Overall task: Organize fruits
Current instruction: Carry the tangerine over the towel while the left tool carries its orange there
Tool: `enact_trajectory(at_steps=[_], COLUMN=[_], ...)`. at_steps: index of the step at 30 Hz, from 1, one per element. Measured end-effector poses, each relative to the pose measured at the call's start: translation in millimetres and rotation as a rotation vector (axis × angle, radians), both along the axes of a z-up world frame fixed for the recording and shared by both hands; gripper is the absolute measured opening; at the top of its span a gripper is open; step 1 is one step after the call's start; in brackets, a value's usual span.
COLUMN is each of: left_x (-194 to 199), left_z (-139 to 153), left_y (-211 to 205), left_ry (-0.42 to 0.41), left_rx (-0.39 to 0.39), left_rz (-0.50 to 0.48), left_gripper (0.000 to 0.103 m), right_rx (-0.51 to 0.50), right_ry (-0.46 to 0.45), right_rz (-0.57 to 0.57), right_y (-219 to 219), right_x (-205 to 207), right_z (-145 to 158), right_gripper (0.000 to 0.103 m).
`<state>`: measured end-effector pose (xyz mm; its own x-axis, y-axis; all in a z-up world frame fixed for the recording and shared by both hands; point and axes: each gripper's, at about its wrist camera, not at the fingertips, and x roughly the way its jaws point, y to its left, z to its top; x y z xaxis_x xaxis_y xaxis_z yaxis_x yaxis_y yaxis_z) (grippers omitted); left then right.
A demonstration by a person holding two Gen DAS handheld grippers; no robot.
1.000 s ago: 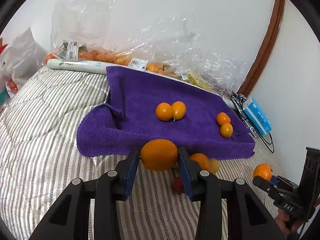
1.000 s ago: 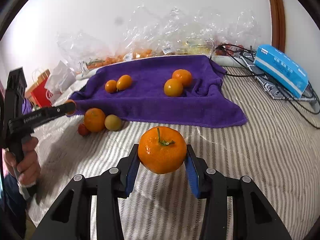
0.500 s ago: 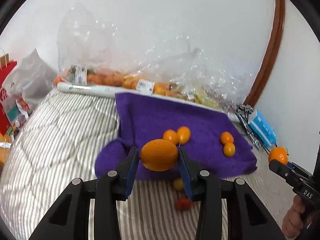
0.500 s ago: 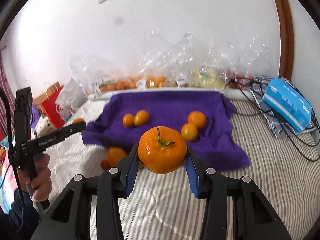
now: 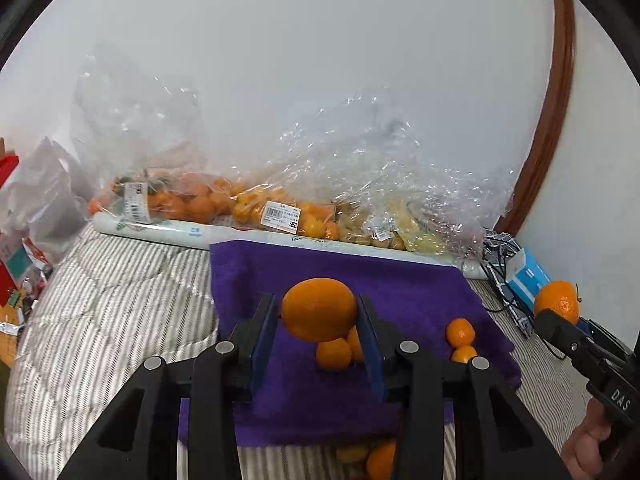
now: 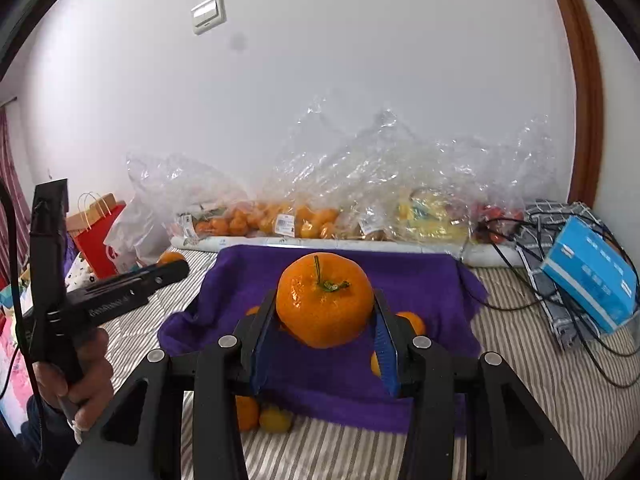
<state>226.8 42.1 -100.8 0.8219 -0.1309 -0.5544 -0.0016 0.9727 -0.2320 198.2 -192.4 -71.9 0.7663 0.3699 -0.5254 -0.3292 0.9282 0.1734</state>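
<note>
Both grippers carry fruit above the purple towel, ready for placing.

Left wrist view: the left gripper (image 5: pixel 318 322) is clenched on a smooth orange (image 5: pixel 319 309) over the purple towel (image 5: pixel 404 292); four small fruits lie near the towel's front edge, partly hidden. Right wrist view: the right gripper (image 6: pixel 325 320) grasps a stemmed mandarin (image 6: pixel 325 306). Next, I judge, each lowers beside its own kind; loose fruit off the towel's front edge is half hidden.

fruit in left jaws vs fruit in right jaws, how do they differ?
1. The left gripper's orange shows smooth skin with no stem; the right gripper's mandarin shows a green stem on top.
2. The orange looks oval, wider than tall; the mandarin looks rounder, dimpled and glossy.
Shared: both are orange citrus, clamped between blue-padded jaws, held above the purple towel.
</note>
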Motion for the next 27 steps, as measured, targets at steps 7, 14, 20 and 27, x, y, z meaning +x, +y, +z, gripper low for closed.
enact_trajectory(at_steps=[7, 14, 20, 27], left_x=[15, 25, 30, 33], left_z=[-35, -55, -65, -69], left_y=[5, 2, 0, 7], left_ry=[0.021, 0.090, 0.111, 0.131], left_rx=[-0.016, -0.015, -0.005, -0.020], left_rz=[0.018, 0.002, 0.007, 0.030], left_gripper=[0.038, 0.038, 0.038, 0.038], right_rx=[0.059, 0.063, 0.014, -0.067], right_ry=[0.063, 0.142, 0.160, 0.157], right_rz=[0.008, -0.072, -0.033, 0.049], right_y=[0, -13, 1, 27], right_x=[28, 43, 43, 35], right_z=[-40, -61, -75, -84], right_gripper=[0.044, 0.044, 0.044, 0.044])
